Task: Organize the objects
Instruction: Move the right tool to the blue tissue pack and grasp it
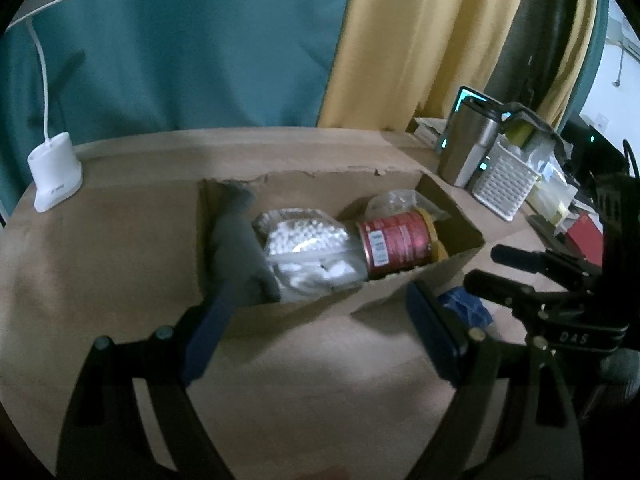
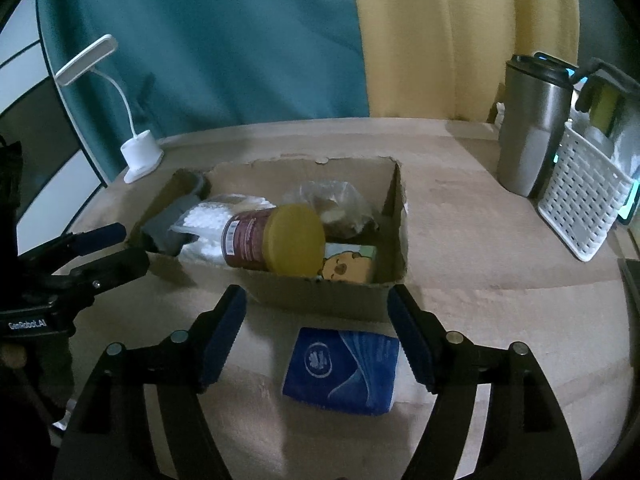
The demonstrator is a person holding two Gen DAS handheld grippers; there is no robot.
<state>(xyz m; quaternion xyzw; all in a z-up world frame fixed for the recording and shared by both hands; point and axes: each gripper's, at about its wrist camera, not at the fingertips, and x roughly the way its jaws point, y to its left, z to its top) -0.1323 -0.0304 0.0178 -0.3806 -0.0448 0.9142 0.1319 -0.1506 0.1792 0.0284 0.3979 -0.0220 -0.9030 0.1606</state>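
Observation:
An open cardboard box point(image 2: 320, 296) on the wooden table holds a red can point(image 1: 396, 242) with a yellow lid point(image 2: 296, 238), lying on its side. Beside it are a bag of white pieces point(image 1: 308, 248), a grey item point(image 1: 240, 240), a clear bag point(image 2: 336, 204) and a small bear-print carton point(image 2: 348, 264). A blue tissue pack point(image 2: 342, 372) lies on the table in front of the box. My right gripper point(image 2: 316, 312) is open around the pack, with neither pad touching it. My left gripper point(image 1: 320, 312) is open and empty before the box's near wall.
A white desk lamp point(image 2: 140, 156) stands at the back left. A steel tumbler point(image 2: 528, 132) and a white perforated basket point(image 2: 580, 208) stand at the right, with more clutter behind them. Teal and yellow curtains hang behind the table.

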